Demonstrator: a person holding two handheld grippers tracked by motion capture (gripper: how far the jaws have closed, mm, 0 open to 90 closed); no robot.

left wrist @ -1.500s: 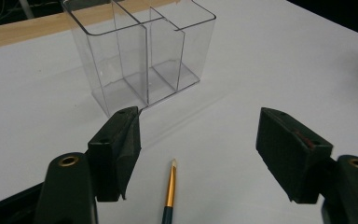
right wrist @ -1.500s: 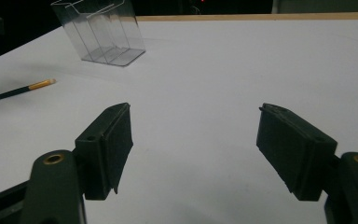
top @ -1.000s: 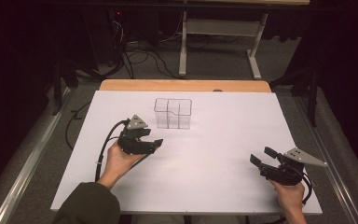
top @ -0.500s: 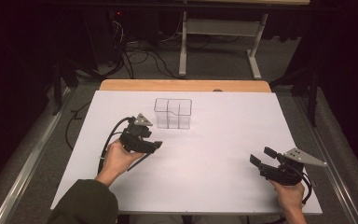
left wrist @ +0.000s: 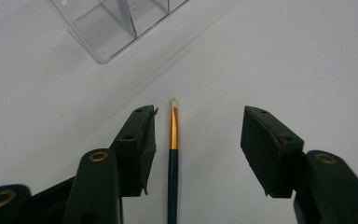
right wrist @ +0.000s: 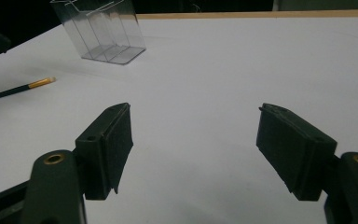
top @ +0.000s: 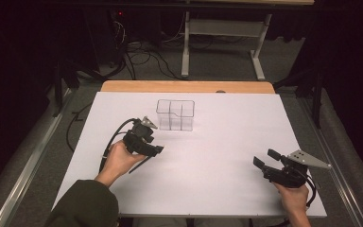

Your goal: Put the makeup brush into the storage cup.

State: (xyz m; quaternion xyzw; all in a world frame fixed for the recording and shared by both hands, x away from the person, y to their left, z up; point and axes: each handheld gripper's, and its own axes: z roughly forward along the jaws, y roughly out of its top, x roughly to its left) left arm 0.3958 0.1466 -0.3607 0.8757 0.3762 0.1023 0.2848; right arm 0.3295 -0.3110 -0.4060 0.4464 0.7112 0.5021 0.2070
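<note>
A thin brush point(left wrist: 173, 140) with a dark handle, gold ferrule and pale tip lies flat on the white table point(top: 217, 132). My left gripper point(left wrist: 200, 119) straddles it; the brush lies close beside one pad without being pressed. Those jaws have just been closing and still stand apart. From above, the left gripper point(top: 157, 150) sits left of centre, with the brush handle point(top: 137, 166) showing under it. A clear plastic box point(top: 175, 114) with compartments stands just beyond. My right gripper point(top: 264, 158) rests open at the front right, with nothing between its pads point(right wrist: 112, 140).
The clear box point(right wrist: 103, 30) and the brush point(right wrist: 28, 86) lie far off in the right gripper view. A wooden strip point(top: 184, 86) borders the table's far edge. Beyond it are cables and a metal stand point(top: 217, 42) on the dark floor.
The left gripper's jaws have drawn closer together over the brush, and the hand has shifted slightly. The right gripper has stayed where it was.
</note>
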